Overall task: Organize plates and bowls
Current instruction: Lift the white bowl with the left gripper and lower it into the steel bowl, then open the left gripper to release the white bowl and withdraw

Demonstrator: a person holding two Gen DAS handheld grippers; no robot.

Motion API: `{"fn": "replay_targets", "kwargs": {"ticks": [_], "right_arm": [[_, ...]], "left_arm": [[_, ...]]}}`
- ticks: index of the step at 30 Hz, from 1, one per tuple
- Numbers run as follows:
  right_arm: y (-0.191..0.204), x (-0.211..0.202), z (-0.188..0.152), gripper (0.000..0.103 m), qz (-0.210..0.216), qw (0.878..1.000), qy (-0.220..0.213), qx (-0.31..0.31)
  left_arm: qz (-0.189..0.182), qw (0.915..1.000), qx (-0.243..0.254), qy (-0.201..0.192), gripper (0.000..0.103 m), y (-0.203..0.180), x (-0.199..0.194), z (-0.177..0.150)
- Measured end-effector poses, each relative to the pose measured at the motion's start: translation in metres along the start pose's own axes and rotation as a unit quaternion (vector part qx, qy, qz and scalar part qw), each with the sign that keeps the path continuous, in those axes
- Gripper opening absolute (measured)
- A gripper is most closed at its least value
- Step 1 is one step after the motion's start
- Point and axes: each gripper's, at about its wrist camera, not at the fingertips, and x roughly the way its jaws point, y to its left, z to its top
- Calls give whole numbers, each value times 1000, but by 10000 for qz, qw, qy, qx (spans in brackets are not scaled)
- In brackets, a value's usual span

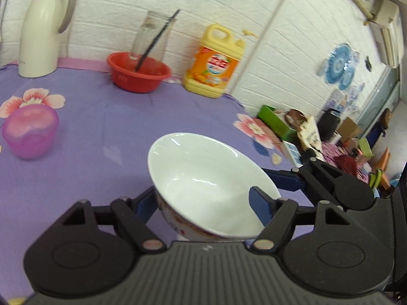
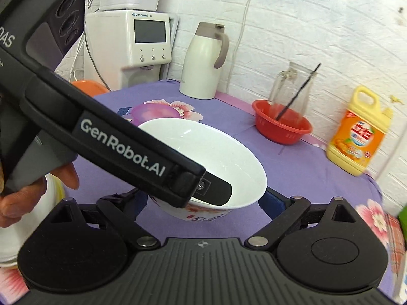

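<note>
A white bowl (image 1: 203, 183) with a floral outside sits tilted over the purple tablecloth (image 1: 101, 127). My left gripper (image 1: 203, 207) is shut on its near rim, one blue pad (image 1: 259, 203) inside the bowl and the other outside. In the right wrist view the same bowl (image 2: 218, 152) lies between the spread jaws of my right gripper (image 2: 203, 198), which is open around it. The left gripper's body (image 2: 114, 137) crosses in front and one of its fingers dips into the bowl. A small purple bowl (image 1: 30, 132) stands at the left.
A red basin (image 1: 138, 72) holding a glass jar with a black stick, a yellow detergent bottle (image 1: 216, 63) and a white thermos jug (image 1: 43, 30) stand along the brick wall. A water dispenser (image 2: 132, 45) stands behind the table. The right table edge drops to a cluttered floor.
</note>
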Motion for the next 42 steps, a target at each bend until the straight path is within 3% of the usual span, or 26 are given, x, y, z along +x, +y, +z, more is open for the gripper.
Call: {"fn": "replay_targets", "kwargs": {"ticks": [8,16,24,34,42], "right_arm": [[31,-83,-47,103,-288,9990,153,291],[58,-113,-87,103,-417,9980,330,336],[63,-113,-103,103,-419,9969,455,487],[56,-117,-119,103,-321,9941,547,877],[55,-139,-126,103,-359,9934,423,1003]], "left_arm": [[-310,9984,382,291,75,-58,-31,-69],[-294,9966,554,541,75,-69,-36,-115],[-244,9951,639,714,74,-69,-19,-124],[-259,9967,469,617,92,-62,-23,-116],[-283,9979,343,466,93,-57,-32,-112]]}}
